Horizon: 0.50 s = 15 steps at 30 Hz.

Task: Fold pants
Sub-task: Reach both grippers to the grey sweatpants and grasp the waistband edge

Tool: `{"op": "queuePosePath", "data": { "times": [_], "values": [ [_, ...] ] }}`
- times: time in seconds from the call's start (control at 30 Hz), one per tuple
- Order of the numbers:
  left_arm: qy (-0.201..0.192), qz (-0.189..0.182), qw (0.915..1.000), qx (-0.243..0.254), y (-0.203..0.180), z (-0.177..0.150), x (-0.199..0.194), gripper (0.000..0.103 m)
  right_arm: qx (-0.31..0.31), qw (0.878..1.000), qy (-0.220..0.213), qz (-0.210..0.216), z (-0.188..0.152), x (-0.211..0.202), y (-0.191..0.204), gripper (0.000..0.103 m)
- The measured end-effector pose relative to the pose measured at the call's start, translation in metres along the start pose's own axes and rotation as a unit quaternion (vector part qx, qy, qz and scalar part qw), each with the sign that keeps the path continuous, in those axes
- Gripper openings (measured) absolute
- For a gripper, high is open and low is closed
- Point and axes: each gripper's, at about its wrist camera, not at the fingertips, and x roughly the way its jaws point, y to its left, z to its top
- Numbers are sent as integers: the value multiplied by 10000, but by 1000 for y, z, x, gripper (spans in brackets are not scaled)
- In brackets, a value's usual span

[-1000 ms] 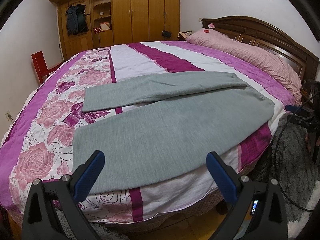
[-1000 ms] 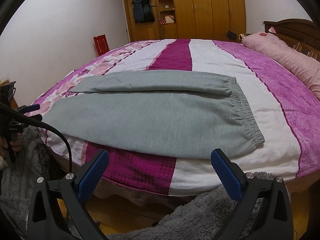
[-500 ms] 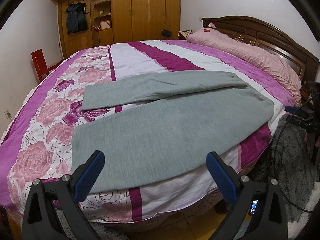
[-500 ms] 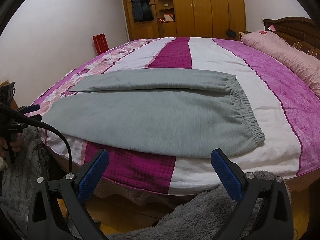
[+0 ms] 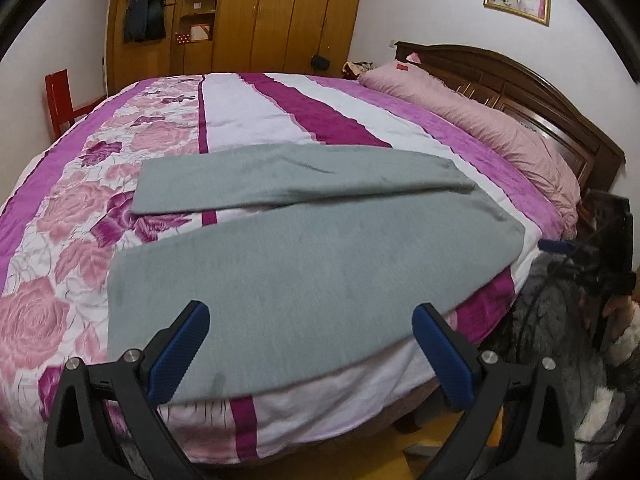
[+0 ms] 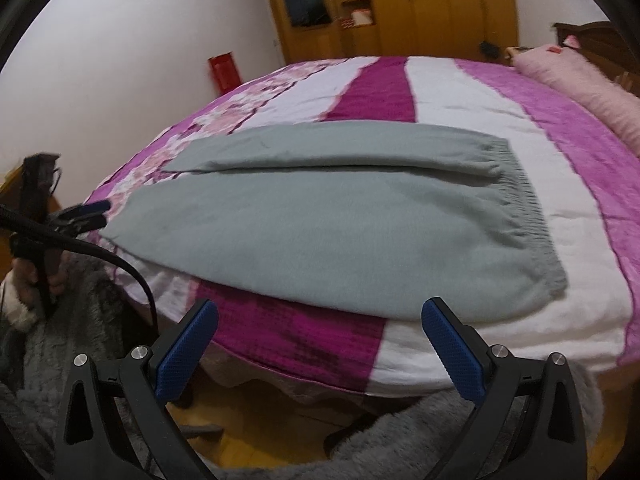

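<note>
Both wrist views near bed (image 5: 280,112) edge, facing across, sharing pants (image 5: 304,276)

One pants (image 5: 304,272), one bed (image 5: 340,128), two pillows (image 5: 472,120).

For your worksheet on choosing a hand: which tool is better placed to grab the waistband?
Probably the right tool: the pants' waistband lies just beyond it; the left tool faces the leg end.

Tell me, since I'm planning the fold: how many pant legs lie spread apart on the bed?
2: near leg along the bed's front edge, far leg angled behind it, both joined at the waistband.
</note>
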Motion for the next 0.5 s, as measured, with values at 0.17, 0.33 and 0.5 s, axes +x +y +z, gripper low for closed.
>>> {"op": "queuePosePath", "data": {
  "times": [0.17,0.33,0.5],
  "values": [
    [100,346,9985,401,-5,23,18,103,-246,9988,-9,419,18,13,7,101],
    [61,244,9976,645,-4,55,32,103,-1027,9939,30,392,52,31,17,101],
    [180,64,9936,1117,-2,103,67,103,-1710,9832,232,589,112,65,8,92]
  ]
}}
